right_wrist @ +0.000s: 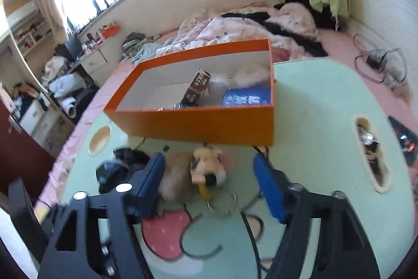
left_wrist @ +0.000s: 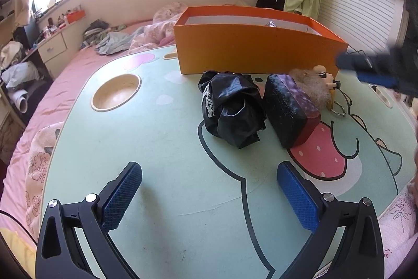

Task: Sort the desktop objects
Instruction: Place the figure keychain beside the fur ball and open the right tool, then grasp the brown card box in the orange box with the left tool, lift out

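An orange box (left_wrist: 250, 49) stands at the far side of the green cartoon table (left_wrist: 162, 148). In front of it lie a crumpled black bag (left_wrist: 232, 109), a dark purple block (left_wrist: 290, 109) and a furry doll keychain (left_wrist: 317, 85). My left gripper (left_wrist: 209, 198) is open and empty, well short of the bag. My right gripper (right_wrist: 209, 182) is open around the doll keychain (right_wrist: 206, 169), jaws apart on either side of it; it also shows blurred in the left wrist view (left_wrist: 371, 69). The orange box (right_wrist: 198, 122) holds a brown carton (right_wrist: 197, 90), a blue packet (right_wrist: 245, 97) and a fluffy item.
A round cup recess (left_wrist: 116, 93) sits at the table's far left and a slot (right_wrist: 371, 148) with small items at its right. The table stands on a pink bed (left_wrist: 65, 80) with bedding and clothes behind. A cluttered desk (left_wrist: 39, 43) is at left.
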`<state>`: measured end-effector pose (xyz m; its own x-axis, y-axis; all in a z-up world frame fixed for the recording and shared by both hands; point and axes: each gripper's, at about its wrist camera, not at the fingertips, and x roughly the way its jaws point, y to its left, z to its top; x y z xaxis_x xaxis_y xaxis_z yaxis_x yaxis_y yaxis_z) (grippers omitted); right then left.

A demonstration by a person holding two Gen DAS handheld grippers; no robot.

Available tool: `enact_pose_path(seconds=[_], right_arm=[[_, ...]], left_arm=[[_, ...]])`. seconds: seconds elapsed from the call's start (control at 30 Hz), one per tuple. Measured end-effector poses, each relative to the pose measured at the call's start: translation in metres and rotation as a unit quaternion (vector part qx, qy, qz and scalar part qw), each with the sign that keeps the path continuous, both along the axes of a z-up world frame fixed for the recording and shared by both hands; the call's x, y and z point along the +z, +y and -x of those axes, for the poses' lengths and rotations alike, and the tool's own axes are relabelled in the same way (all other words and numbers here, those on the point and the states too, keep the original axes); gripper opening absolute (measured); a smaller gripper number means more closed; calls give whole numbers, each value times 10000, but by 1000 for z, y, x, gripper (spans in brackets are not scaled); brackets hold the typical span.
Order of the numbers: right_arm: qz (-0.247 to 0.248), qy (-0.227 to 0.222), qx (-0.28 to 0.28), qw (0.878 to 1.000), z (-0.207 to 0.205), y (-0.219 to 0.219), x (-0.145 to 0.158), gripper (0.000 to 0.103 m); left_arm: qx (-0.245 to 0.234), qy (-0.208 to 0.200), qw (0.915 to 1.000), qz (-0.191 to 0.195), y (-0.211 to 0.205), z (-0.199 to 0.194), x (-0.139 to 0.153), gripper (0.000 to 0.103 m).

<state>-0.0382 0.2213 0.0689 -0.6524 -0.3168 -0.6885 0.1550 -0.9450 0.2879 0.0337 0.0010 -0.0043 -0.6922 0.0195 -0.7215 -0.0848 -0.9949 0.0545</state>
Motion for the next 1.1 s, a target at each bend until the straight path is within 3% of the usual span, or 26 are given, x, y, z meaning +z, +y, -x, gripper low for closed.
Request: enact_pose_path(seconds=[0.17,0.23,0.27,0.57,0.77,0.9,0.97,1.1], right_arm=[[-1050,-73,264,9941,-35,-24,-12,71],[-1487,-321,291,9879,-37,-34,-27,71],[-1576,-499,319,9857,-34,-35,-37,79],[-1511,-600,377,9860,-28,-33,-65,99],[-1485,-617,337,9864,-29,-32,-74,103],[-1478,-600,299,9867,-25,-30,-79,103],[-1485,-589,293,9867,-27,-31,-77,103],[-1488,-555,294,9869,-30,-32,-76,103]], left_arm=[[3,-5,10000,-5,1,0,1,103],[11,1,10000,16,1,0,1,103],[18,4,10000,15,1,0,1,103],[32,-15,10000,-8,0,1,0,103],[12,-46,10000,-2,-4,4,4,103],[464,745,9957,312,-10,-1,34,103],[364,1135,9925,256,-10,2,63,103],[-172,1354,9906,-35,4,30,116,103]])
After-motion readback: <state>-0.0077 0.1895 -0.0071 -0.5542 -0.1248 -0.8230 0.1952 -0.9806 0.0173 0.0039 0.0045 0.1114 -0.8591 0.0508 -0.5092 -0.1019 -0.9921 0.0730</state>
